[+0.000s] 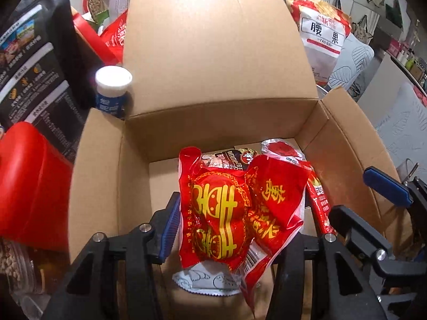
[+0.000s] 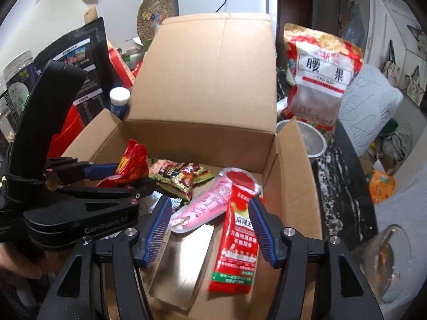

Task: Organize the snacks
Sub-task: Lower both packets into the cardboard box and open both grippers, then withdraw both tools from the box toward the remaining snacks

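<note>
An open cardboard box point(image 1: 221, 80) stands in front of me with snack packs inside. My left gripper point(image 1: 234, 229) is shut on a red snack packet with gold characters point(image 1: 218, 213) and holds it over the box; it shows in the right wrist view point(image 2: 132, 164) too. My right gripper point(image 2: 210, 229) is open and empty, low inside the box point(image 2: 208, 85), its fingers either side of a long red spicy-strip pack point(image 2: 237, 242). A pink pack point(image 2: 205, 205), a silver pack point(image 2: 184, 264) and green-brown packs point(image 2: 181, 178) lie on the box floor.
A cashew bag point(image 2: 317, 80) leans right of the box, with a metal bowl point(image 2: 312, 138) below it. A white-capped bottle point(image 1: 113, 90), black pouches point(image 1: 29, 74) and a red bag point(image 1: 29, 186) stand left. A glass point(image 2: 387, 261) sits at the right.
</note>
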The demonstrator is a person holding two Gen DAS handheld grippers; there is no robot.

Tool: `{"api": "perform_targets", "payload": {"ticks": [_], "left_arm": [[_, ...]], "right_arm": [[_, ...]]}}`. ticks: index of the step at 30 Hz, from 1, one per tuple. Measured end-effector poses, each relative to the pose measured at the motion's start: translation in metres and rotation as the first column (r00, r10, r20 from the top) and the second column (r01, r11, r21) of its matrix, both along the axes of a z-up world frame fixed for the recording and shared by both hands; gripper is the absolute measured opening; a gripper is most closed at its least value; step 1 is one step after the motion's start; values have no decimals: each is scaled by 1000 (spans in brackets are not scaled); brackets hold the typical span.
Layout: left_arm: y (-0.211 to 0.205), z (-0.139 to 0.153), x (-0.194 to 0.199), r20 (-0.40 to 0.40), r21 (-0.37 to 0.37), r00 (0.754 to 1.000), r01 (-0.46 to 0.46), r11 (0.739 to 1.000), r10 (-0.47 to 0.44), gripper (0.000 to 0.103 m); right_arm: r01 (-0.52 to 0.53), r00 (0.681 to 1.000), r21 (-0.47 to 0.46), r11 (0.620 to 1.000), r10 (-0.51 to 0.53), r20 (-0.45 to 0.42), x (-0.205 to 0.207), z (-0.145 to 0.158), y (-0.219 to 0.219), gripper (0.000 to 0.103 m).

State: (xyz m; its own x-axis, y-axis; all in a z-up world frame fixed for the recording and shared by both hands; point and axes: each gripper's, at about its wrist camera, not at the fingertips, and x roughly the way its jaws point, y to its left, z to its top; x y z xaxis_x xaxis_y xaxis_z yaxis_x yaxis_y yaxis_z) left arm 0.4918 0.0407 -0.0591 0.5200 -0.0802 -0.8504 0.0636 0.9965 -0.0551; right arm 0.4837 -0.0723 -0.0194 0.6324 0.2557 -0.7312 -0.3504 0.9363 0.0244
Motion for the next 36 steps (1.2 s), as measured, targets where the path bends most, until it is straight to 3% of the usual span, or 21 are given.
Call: {"api": "perform_targets", "payload": {"ticks": [18, 22, 36], "left_arm": [[0, 44, -43, 103, 34, 995, 3, 999, -7, 52], [1, 61, -57, 166, 50, 986, -15, 999, 6, 52], [6, 113, -122, 263, 45, 965, -7, 999, -5, 52]], "right_arm": [[37, 995, -4, 999, -36, 90, -47, 48, -10, 60], [48, 993, -6, 999, -47, 105, -57, 56, -11, 60], [56, 980, 12, 998, -57, 191, -117, 96, -14, 60]]}}
